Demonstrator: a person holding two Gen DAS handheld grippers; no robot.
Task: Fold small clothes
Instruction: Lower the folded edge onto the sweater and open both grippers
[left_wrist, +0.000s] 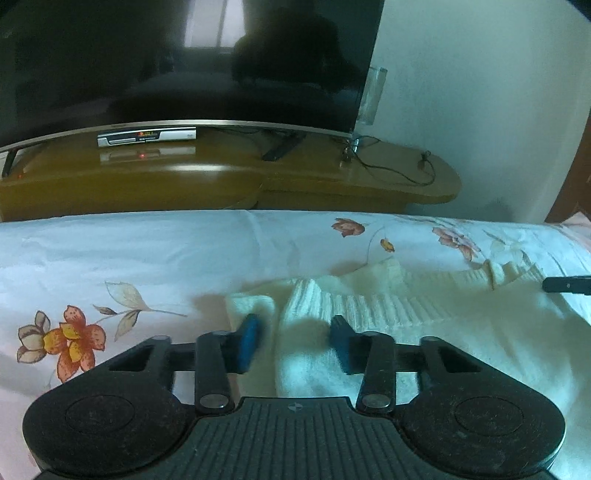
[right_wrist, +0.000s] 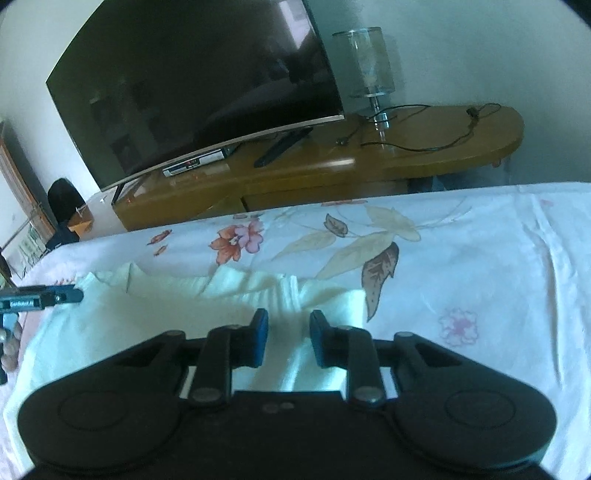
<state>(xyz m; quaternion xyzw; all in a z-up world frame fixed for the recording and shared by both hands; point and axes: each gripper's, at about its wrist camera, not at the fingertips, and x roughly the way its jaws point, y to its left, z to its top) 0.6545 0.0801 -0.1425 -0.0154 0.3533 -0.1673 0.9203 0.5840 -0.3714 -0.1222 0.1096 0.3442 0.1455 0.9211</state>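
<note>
Cream knitted garment (left_wrist: 424, 314) spread flat on the bed (left_wrist: 110, 251), ribbed band along the far edge, a sleeve or corner folded near the left end. Same garment (right_wrist: 166, 306) in the right wrist view, lying across the floral sheet (right_wrist: 461, 266), with the ribbed strip running toward the camera between the blue pads.

Left tongs (left_wrist: 297, 338) released, jaws well apart, straddling a raised fold of the knit; blue pads (left_wrist: 249, 341) low over the fabric, contact not certain. Right tongs (right_wrist: 285, 338) likewise released, jaws parted on either side of the ribbed strip, not pinching it. Tip of the right tool visible at the right border of the left wrist view, over the garment's far end; the left tool's tip at the left border of the right wrist view, near the garment's other corner.

Beyond the bed, a wooden desk (left_wrist: 221, 184) carrying a large dark television (left_wrist: 184, 59), a silver set-top box (left_wrist: 146, 137) beneath the screen with a red display lit, a black remote (right_wrist: 282, 146), and loose black cables (right_wrist: 424, 144). Clear glass lamp (right_wrist: 369, 70) standing on the desk just beside the television's right edge; contents not discernible. Pale wall (left_wrist: 480, 110) behind.
</note>
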